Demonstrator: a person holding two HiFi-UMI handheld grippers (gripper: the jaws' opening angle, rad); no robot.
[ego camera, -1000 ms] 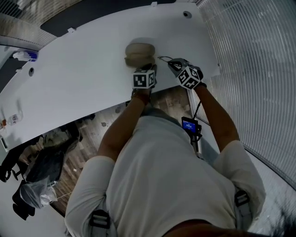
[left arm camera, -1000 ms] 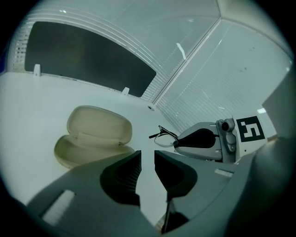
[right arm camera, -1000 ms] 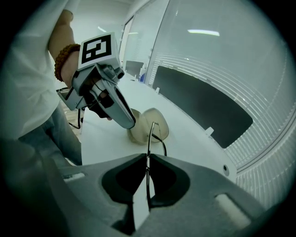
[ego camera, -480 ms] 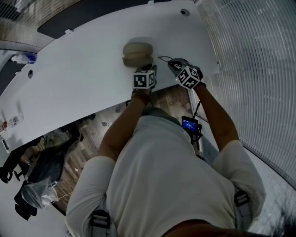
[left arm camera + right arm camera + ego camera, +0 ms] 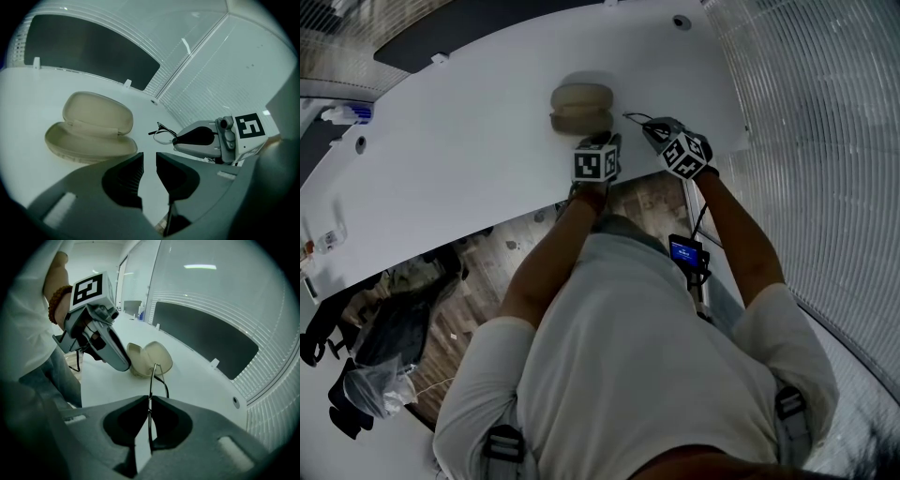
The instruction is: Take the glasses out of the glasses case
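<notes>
The pale beige hard-shell glasses case [image 5: 581, 108] lies open on the white curved tabletop [image 5: 459, 169]; its lid is tipped back behind the shallow bottom half. The thin dark-rimmed wire glasses [image 5: 154, 375] are out of it, at the tip of the right gripper [image 5: 149, 401], just to the right of the case and apart from it. That gripper's two grey jaws are pressed together on the frame; the rim runs straight up out of the seam between them, and one temple curves off to the side. Whether any part of the glasses touches the table, I cannot tell.

The left gripper [image 5: 149, 160] sits on the near side of the case and points towards it; its jaws stand apart with a clear gap, only bare table shows between them, and they do not touch the case.

From above, the two grippers are side by side near the table's front edge, the left one closer to the case; the person holding them wears a white short-sleeved shirt [image 5: 647, 356], with a brown bead bracelet [image 5: 56, 300] on the left wrist.
</notes>
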